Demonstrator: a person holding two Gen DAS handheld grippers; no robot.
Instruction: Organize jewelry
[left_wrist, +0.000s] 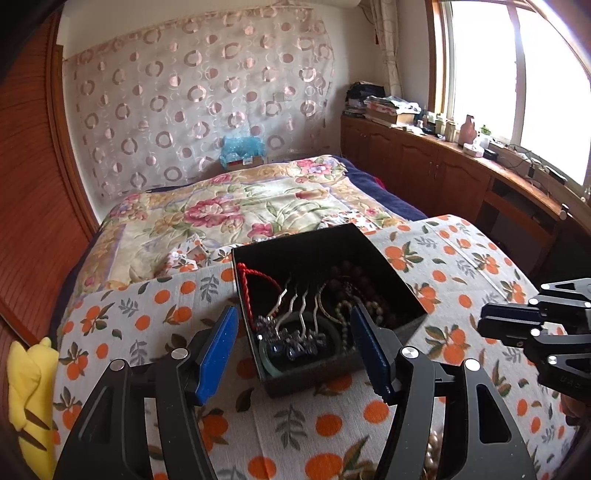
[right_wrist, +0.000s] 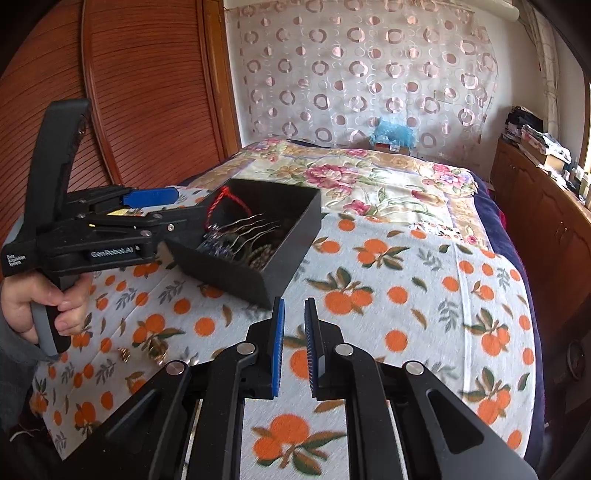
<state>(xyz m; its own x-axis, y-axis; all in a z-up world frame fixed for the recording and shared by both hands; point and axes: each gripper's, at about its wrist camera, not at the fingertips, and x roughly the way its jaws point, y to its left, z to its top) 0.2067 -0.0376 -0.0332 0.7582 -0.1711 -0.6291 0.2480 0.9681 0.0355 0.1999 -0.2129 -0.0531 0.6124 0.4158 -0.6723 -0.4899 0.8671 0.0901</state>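
Left wrist: my left gripper (left_wrist: 293, 354) is spread wide, empty, fingers straddling the near left corner of the box (left_wrist: 391, 275). Hairpins (left_wrist: 295, 306), red cord (left_wrist: 245, 282) and beads (left_wrist: 354, 291) lie tangled inside, just ahead of my tips. Judgement: grip one wall squarely, not the contents. Cloth (left_wrist: 461, 251) drops off to the right.

Right wrist: my right gripper (right_wrist: 294, 350) holds nothing, a narrow gap between the fingers. Box up-left of my tips; small gold pieces (right_wrist: 157, 354) lie loose on the cloth at lower left. Open cloth lies ahead.
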